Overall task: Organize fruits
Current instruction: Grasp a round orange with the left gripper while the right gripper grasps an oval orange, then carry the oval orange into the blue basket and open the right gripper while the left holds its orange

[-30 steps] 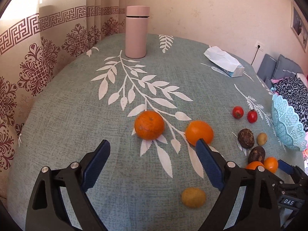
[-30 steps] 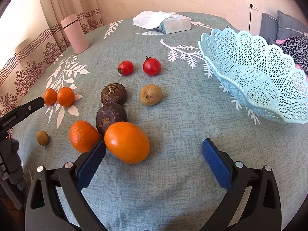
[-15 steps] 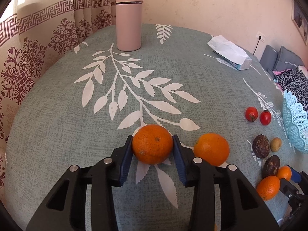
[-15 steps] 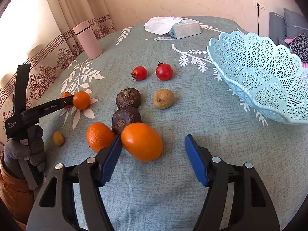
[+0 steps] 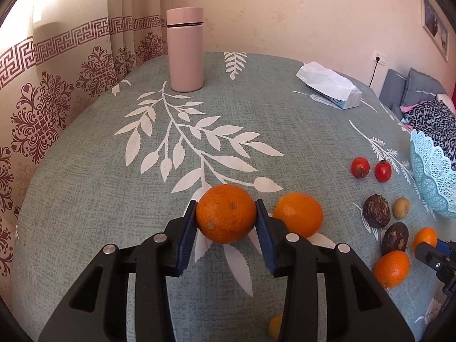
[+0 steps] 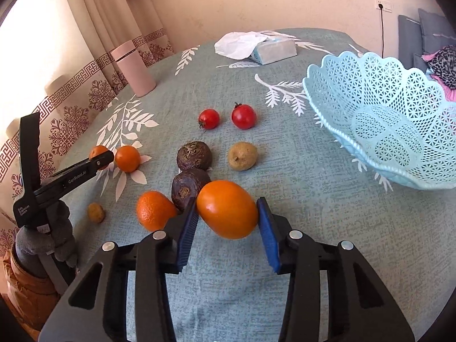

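My left gripper (image 5: 226, 219) is shut on an orange (image 5: 226, 213) on the tablecloth; a second orange (image 5: 297, 213) lies just to its right. My right gripper (image 6: 228, 216) is shut on a smooth oval orange fruit (image 6: 227, 209). Next to it lie another orange (image 6: 154, 210), two dark passion fruits (image 6: 186, 186) (image 6: 193, 155), a brownish kiwi (image 6: 242, 156) and two red tomatoes (image 6: 209, 118) (image 6: 243, 116). The light blue lattice basket (image 6: 327, 97) stands at the right, with nothing in it. The left gripper also shows in the right wrist view (image 6: 99, 159).
A pink tumbler (image 5: 185, 50) stands at the far left of the round table by the curtain. A tissue pack (image 5: 330, 85) lies at the back. A small yellowish fruit (image 6: 96, 212) lies near the left hand. A grey sofa (image 5: 399, 88) with clothes is beyond the basket.
Both grippers moved forward and closed: the left on the orange, the right on the oval orange fruit. The other fruits have not moved.
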Available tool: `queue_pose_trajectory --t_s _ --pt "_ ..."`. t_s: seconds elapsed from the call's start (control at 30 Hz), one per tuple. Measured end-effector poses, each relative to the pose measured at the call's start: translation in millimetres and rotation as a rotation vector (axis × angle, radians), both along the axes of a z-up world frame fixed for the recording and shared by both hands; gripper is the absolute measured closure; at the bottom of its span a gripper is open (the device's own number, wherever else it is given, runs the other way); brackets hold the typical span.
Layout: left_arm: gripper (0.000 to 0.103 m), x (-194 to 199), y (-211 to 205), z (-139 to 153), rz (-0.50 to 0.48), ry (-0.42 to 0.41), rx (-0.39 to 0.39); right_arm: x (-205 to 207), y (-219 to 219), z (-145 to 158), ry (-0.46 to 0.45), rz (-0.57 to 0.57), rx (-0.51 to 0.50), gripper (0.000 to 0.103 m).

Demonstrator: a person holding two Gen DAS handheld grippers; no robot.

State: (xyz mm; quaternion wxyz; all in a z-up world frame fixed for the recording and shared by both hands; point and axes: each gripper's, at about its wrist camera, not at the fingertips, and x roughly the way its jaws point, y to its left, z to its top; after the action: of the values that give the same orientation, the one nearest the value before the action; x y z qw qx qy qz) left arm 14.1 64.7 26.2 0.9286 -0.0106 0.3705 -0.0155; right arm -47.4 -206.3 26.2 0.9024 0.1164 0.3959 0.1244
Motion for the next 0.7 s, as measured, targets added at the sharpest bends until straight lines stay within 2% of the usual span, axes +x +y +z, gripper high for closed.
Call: queue_pose_trajectory --t_s 0.3,0.7 --pt "0.063 -7.7 -17.0 6.2 -0.028 -0.004 0.009 -1.1 -43.7 31.3 -0.092 -0.184 -0.053 0.06" --pt "0.063 -12.1 -55.7 27.4 -0.083 -0.039 0.024 2.0 -74.0 36.3 -0.127 -0.291 -0.124 0.06"
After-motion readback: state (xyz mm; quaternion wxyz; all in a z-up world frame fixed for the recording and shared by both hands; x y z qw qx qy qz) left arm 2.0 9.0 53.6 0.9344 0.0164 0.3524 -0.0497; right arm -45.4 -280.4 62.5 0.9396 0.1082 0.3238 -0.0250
